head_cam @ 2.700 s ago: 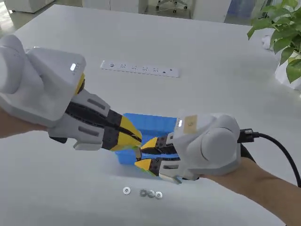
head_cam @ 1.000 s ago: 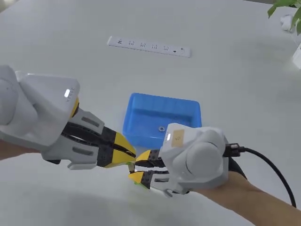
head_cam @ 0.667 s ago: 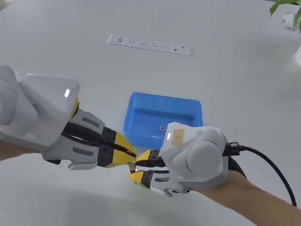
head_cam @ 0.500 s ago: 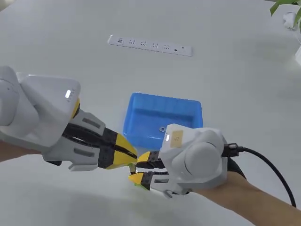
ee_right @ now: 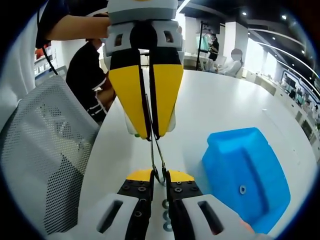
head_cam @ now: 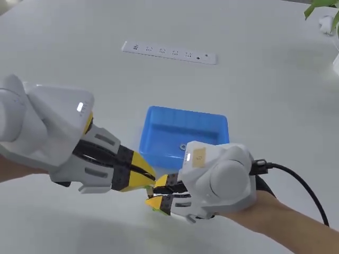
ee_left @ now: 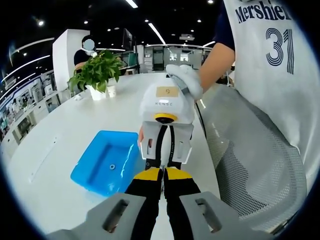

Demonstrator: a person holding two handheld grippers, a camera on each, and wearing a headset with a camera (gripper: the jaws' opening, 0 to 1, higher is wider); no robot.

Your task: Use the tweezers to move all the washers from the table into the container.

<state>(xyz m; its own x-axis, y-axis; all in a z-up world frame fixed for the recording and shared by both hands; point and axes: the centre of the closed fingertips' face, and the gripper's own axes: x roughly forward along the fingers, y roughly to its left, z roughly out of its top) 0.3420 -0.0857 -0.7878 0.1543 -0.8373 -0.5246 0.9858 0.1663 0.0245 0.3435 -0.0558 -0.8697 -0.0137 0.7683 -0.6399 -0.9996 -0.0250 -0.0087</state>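
A blue container (head_cam: 183, 129) stands mid-table with one washer (head_cam: 183, 147) inside it. Just in front of it my two grippers meet tip to tip. My left gripper (head_cam: 151, 177) is shut on the rear of the thin metal tweezers (ee_right: 156, 152). My right gripper (ee_right: 159, 176) is closed around the tweezers' legs near their tips. Below the right jaws, three washers (ee_right: 165, 215) lie in a row on the white table. In the left gripper view, the left gripper (ee_left: 162, 175) faces the right one, with the container (ee_left: 107, 162) to the left.
A white power strip (head_cam: 168, 53) lies beyond the container. A potted plant (ee_left: 97, 72) stands at the table's far corner. A mesh chair (ee_left: 250, 165) sits beside the table edge. People stand behind in the right gripper view.
Since 2.7 s ago the head camera has moved, and the grippers now cover the washers on the table. Over the last second both grippers drifted slightly lower, still joined on the tweezers.
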